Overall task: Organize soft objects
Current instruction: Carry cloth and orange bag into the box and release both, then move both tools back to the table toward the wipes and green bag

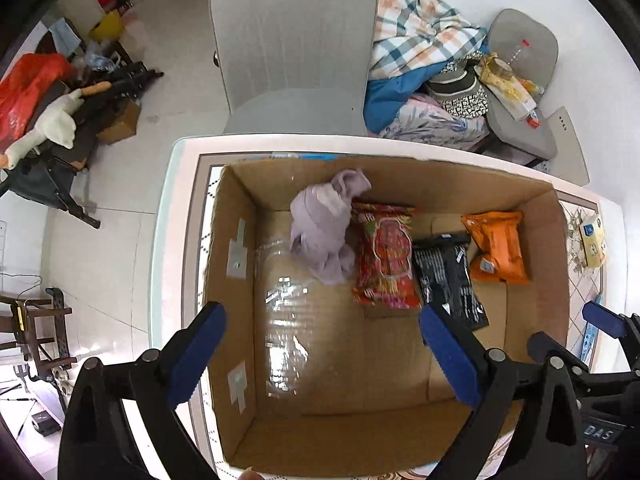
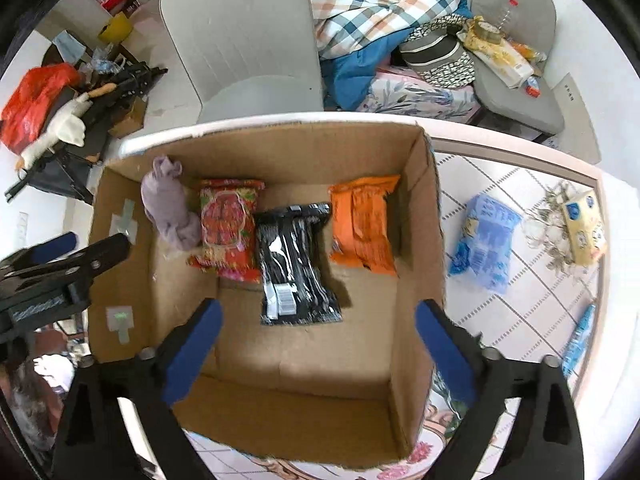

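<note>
Lilac cloth (image 1: 326, 228) crumpled in cardboard box (image 1: 236, 240), beside packets.

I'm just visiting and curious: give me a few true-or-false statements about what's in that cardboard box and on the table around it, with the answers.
1. The black packet lies between the red packet and the orange packet. True.
2. The lilac cloth lies outside the cardboard box. False: it sits inside, in a far corner beside the red packet.
3. Both the left gripper and the right gripper are open and hold nothing. True.
4. The blue packet is in the box. False: it lies on the table beside it.
5. The box holds only one packet. False: it holds three.
</note>
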Available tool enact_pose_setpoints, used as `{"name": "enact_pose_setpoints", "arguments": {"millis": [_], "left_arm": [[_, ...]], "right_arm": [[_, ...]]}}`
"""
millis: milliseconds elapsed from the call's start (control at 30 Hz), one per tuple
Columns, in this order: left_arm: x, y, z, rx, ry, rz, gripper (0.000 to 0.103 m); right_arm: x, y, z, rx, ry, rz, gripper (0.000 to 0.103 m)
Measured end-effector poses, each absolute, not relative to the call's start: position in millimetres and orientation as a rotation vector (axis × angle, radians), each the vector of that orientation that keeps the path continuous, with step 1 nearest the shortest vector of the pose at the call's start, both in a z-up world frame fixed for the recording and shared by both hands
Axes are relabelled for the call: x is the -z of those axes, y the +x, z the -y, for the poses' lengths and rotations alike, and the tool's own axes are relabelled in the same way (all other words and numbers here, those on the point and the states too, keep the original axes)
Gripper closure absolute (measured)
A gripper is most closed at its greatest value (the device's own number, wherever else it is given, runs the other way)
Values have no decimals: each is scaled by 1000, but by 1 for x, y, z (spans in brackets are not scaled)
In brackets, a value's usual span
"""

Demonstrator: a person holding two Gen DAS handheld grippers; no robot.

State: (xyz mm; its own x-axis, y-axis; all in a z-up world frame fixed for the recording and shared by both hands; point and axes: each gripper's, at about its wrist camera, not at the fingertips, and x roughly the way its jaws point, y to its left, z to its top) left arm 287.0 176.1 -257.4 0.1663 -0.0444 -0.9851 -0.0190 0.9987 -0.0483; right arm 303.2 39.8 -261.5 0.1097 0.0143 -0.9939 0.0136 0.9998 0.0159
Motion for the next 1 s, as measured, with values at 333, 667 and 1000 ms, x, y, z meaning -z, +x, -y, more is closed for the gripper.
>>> {"name": "enact_pose_setpoints", "arguments": {"millis": [333, 667, 1000], "left_arm": [[217, 232, -167, 0, -71, -1313, 3], [169, 196, -150, 6, -60, -1228, 3], [137, 207, -66, 163, 15, -1167, 3]], "right_arm": [[225, 247, -33, 30, 15, -1382, 0], [182, 200, -33, -25, 61, -1305, 0], [150, 177, 37, -22, 214, -1240, 0]]}}
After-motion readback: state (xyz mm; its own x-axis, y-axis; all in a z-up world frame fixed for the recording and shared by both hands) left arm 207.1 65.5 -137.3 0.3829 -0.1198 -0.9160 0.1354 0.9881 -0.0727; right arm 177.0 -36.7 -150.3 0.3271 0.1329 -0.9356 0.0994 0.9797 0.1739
